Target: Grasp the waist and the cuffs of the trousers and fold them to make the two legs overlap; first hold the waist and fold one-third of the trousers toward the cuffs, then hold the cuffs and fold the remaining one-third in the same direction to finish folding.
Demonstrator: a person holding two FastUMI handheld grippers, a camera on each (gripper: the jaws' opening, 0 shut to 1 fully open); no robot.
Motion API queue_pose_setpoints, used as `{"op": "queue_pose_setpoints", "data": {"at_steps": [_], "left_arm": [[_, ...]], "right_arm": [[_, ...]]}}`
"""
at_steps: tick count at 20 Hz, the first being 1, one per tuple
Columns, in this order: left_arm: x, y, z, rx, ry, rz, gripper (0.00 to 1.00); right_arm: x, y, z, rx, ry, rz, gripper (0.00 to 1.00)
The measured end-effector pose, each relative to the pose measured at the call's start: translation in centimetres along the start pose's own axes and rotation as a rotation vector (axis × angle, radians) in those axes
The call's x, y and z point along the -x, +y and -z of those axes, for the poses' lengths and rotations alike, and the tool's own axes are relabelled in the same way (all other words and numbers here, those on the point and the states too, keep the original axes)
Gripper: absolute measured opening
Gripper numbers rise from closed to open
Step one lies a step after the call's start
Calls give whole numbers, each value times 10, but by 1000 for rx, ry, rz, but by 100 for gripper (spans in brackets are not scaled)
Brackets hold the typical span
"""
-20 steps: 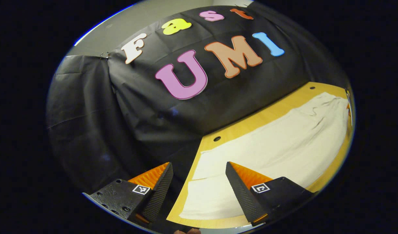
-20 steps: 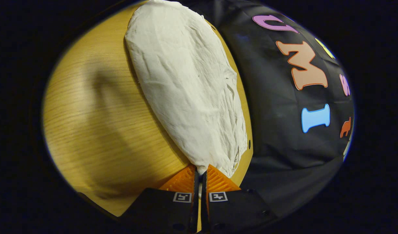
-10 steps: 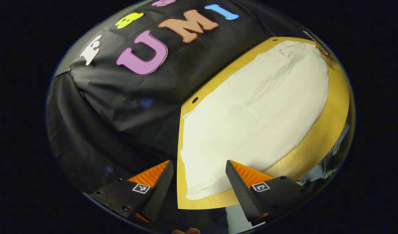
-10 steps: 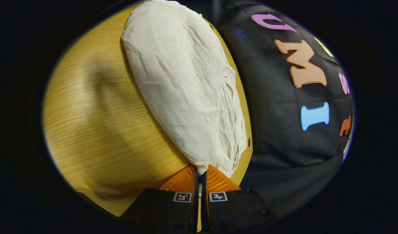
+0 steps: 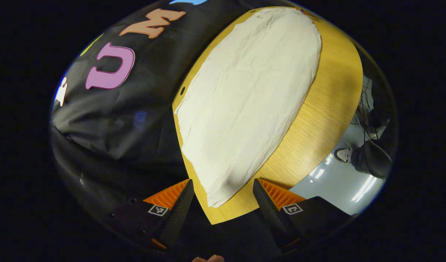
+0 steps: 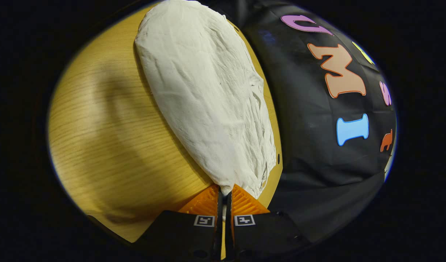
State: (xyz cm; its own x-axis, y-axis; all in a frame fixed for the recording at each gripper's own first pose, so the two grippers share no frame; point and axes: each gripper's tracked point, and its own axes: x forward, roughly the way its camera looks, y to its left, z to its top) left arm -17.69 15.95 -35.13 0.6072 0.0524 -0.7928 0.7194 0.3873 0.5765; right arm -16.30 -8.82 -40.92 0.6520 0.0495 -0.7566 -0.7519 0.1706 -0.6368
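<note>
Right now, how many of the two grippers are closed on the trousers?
1. The right gripper is shut on the near end of the white trousers. The left gripper hangs open above their other end, touching nothing.

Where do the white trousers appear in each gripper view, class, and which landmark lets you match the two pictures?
Left gripper view: the white trousers run from top centre down toward the open left gripper.
Right gripper view: they run from top centre down to the right gripper, shut on their near end.
Shared landmark: the wooden table.
</note>
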Motion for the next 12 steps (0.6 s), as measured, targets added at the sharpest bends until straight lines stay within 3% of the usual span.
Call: {"op": "queue_pose_setpoints", "data": {"at_steps": [3, 9, 11, 12], "left_arm": [[-10, 2, -5, -83, -12, 8, 94], [-34, 18, -2, -74, 27, 6, 82], [-41, 17, -2, -87, 46, 10, 74], [-43, 15, -3, -88, 55, 15, 65]], "right_arm": [[1, 0, 0, -6, 2, 3, 9], [0, -1, 0, -9, -4, 11, 5], [1, -1, 0, -8, -7, 12, 6], [0, -1, 1, -10, -8, 13, 6]]}}
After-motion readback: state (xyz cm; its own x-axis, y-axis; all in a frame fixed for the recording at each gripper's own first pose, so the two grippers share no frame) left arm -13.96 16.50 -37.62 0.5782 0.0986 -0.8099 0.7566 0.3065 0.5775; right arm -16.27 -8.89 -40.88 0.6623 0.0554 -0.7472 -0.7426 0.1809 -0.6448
